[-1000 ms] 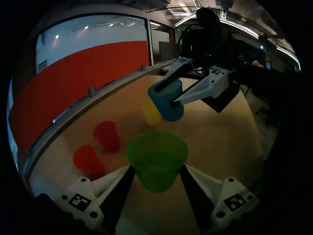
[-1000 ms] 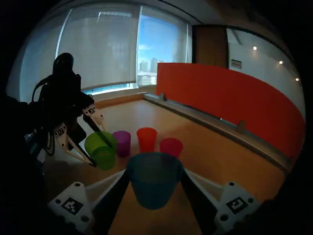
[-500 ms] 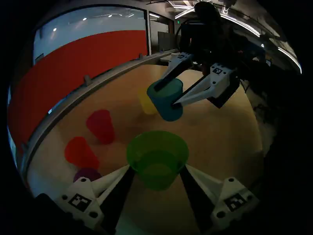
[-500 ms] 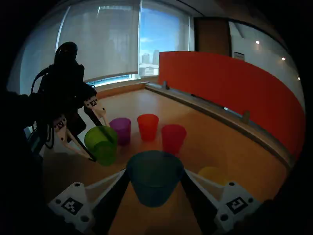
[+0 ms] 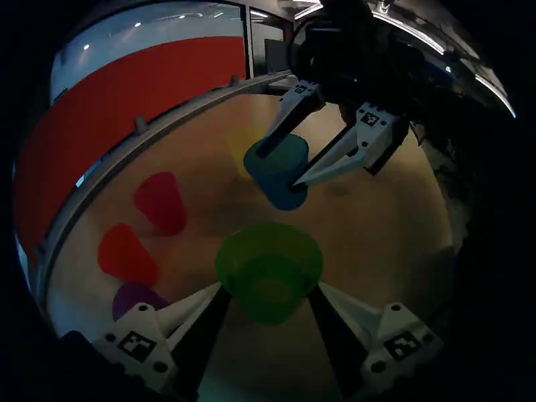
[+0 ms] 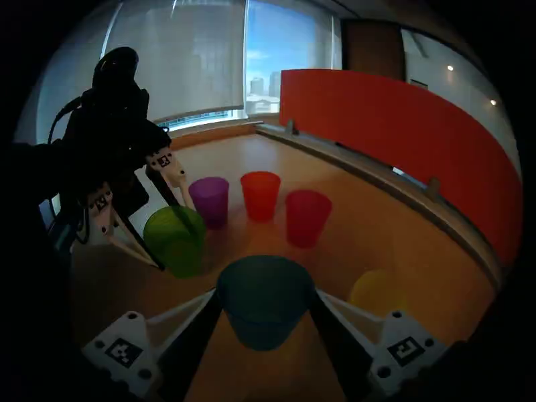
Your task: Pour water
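Now, against a second ago, we find more of the table (image 5: 375, 221) in both views. The purple cup (image 5: 134, 298) shows plainly at lower left of the left gripper view, and the yellow cup (image 6: 376, 291) has come in at lower right of the right gripper view. The red cup (image 6: 307, 216) and orange cup (image 6: 260, 194) look larger there.

The left gripper (image 5: 268, 291) clamps the green cup (image 5: 269, 268) at lower centre, one finger on each side. The right gripper (image 6: 265, 295) grips the blue cup (image 6: 266, 301) the same way. In the left gripper view the blue cup hangs above the table at upper centre, just beyond the green one. Both are translucent plastic.

We cannot make out water in either cup. The blue cup partly covers the yellow one in the left gripper view, and the hands holding the grippers are dark silhouettes.
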Demonstrator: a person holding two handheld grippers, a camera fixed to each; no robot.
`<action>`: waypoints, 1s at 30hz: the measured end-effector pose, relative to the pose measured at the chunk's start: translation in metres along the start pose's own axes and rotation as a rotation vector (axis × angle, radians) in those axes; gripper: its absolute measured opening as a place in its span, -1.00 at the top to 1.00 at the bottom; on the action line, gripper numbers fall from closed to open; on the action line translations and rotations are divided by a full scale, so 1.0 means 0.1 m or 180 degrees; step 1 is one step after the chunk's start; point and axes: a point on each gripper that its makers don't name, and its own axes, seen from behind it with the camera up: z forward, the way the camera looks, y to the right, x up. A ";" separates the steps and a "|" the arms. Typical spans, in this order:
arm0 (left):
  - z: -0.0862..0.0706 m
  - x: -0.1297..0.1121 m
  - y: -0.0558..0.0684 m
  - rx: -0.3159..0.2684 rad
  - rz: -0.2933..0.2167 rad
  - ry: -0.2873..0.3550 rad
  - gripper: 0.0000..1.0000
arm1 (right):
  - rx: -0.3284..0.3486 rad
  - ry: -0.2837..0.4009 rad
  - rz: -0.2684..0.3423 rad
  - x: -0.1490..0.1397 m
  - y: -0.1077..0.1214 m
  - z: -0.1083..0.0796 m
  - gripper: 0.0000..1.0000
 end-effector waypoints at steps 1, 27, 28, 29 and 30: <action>0.01 -0.01 0.00 -0.0001 0.0003 -0.0008 -0.59 | 0.0003 -0.0011 0.0001 -0.01 0.00 0.01 -0.82; 0.18 -0.16 0.07 -0.0073 -0.0019 -0.0085 -0.59 | 0.0035 -0.0163 -0.0038 -0.15 0.00 0.11 -0.82; 0.17 -0.17 0.07 -0.0074 -0.0024 -0.0086 -0.59 | 0.0033 -0.0166 -0.0042 -0.15 0.00 0.11 -0.82; 0.17 -0.18 0.07 -0.0074 -0.0028 -0.0087 -0.59 | 0.0030 -0.0170 -0.0046 -0.16 0.00 0.11 -0.82; 0.17 -0.19 0.07 -0.0075 -0.0032 -0.0090 -0.59 | 0.0026 -0.0175 -0.0049 -0.16 0.00 0.11 -0.82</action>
